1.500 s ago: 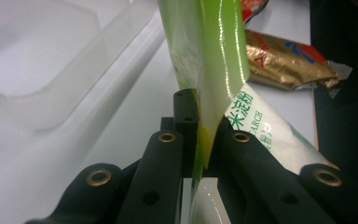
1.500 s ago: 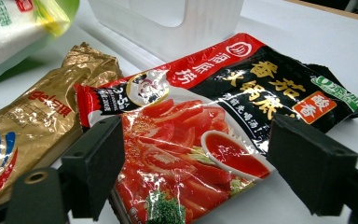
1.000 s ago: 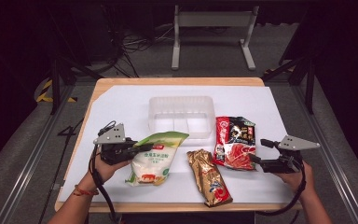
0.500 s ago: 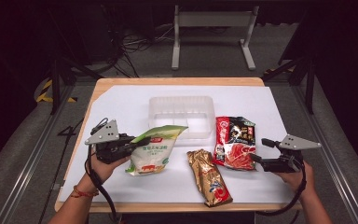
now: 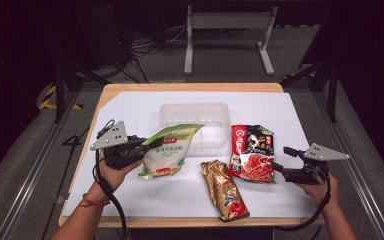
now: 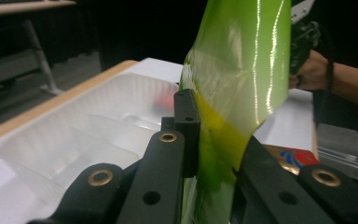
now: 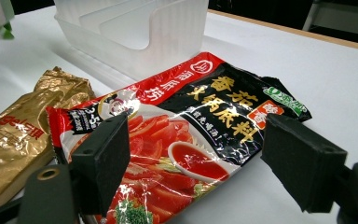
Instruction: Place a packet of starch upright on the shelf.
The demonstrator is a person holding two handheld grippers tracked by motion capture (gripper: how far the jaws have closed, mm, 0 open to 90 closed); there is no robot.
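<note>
Green packet [image 5: 167, 150] clamped in left claw [image 5: 152, 144]; three packets total.

Tray [image 5: 195, 111] behind three pouches [image 5: 251, 153], all on table [image 5: 130, 90]

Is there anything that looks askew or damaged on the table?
Nothing looks damaged. The green packet is lifted at a tilt in the left tool; the gold packet lies askew near the table's front edge.

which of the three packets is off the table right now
The green and white packet, clamped in the left gripper and lifted by the tray. The red packet and gold packet lie flat.
</note>
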